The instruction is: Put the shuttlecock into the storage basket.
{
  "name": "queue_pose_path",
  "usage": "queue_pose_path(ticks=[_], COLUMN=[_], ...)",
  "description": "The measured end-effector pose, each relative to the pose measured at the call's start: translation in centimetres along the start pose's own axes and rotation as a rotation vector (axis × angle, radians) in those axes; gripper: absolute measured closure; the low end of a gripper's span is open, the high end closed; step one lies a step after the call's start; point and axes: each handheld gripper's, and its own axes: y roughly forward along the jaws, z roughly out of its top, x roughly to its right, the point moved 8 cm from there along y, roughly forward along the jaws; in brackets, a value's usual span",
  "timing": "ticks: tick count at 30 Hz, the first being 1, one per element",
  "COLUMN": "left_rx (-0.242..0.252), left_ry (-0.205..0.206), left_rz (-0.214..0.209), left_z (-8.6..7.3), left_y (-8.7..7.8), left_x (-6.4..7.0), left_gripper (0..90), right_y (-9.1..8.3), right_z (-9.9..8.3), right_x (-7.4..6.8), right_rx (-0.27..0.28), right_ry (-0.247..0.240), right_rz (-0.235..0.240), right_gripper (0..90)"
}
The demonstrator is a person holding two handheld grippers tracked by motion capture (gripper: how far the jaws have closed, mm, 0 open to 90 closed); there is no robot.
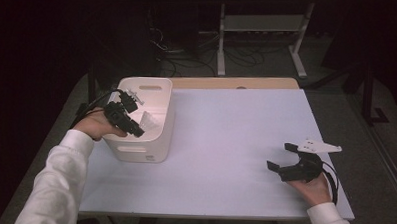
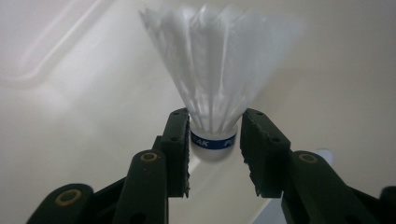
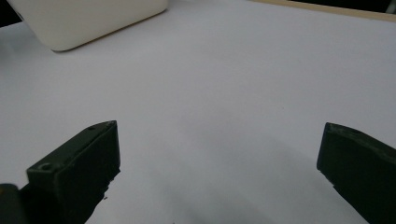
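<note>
Nearest me, at the near right corner of the table [image 1: 225, 143], I have the right gripper [image 1: 281, 159] resting low over the white surface with its jaws spread wide and nothing between them; in the right gripper view the two black jaws stand far apart over bare tabletop, and the corner of the white bin [image 3: 88, 21] shows farther off at the upper left.

Farther in, at the left edge of the table toward the far left corner, stands the white bin [image 1: 145, 152], an open rounded box with handle slots in its walls. I have the left gripper [image 1: 137, 131] reaching down over the bin's near rim into its inside. In the left gripper view its jaws sit on either side of the cork base of a white feathered shuttlecock [image 2: 217, 88], at the blue band; the left jaw touches it, while the right one shows a slight gap, so I cannot tell whether the grip is firm. The feathers point away from the gripper, toward the bin's pale inner wall.
</note>
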Motion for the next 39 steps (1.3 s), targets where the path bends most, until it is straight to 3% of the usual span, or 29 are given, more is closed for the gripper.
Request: queue_pose_path(ticks=[5, 16, 18, 22, 27, 32, 39], left_rx=[0.012, 0.135, 0.157, 0.201, 0.249, 0.321, 0.381], left_ry=[0.004, -0.051, -0.051, -0.074, -0.062, -0.054, -0.032], left_rz=[0.014, -0.002, -0.021, -0.02, -0.02, -0.035, -0.008], left_z=[0.2, 0.8, 0.9, 1.2, 1.5, 2.1, 2.3], left_y=[-0.2, -2.0, -2.4, -3.0, -3.7, -4.6, -5.2], left_x=[0.0, -0.3, -0.2, -0.2, 0.2, 0.8, 1.7], left_gripper=[50.5, 31.3, 29.0, 16.1, 1.6, 0.0, 0.0], right_y=[0.0, 0.1, 0.1, 0.1, 0.1, 0.1, 0.1], right_z=[0.0, 0.0, 0.0, 0.0, 0.0, 0.0, 0.0], right_x=[0.0, -0.1, -0.1, -0.1, -0.1, -0.2, -0.2], right_rx=[0.0, -0.004, -0.005, -0.001, -0.003, -0.004, -0.002], right_ry=[-0.004, -0.001, 0.0, -0.002, -0.004, -0.003, 0.0], right_rz=[0.003, 0.005, 0.005, 0.006, 0.004, 0.004, 0.005], right_gripper=[0.0, 0.0, 0.0, 0.0, 0.0, 0.0, 0.0])
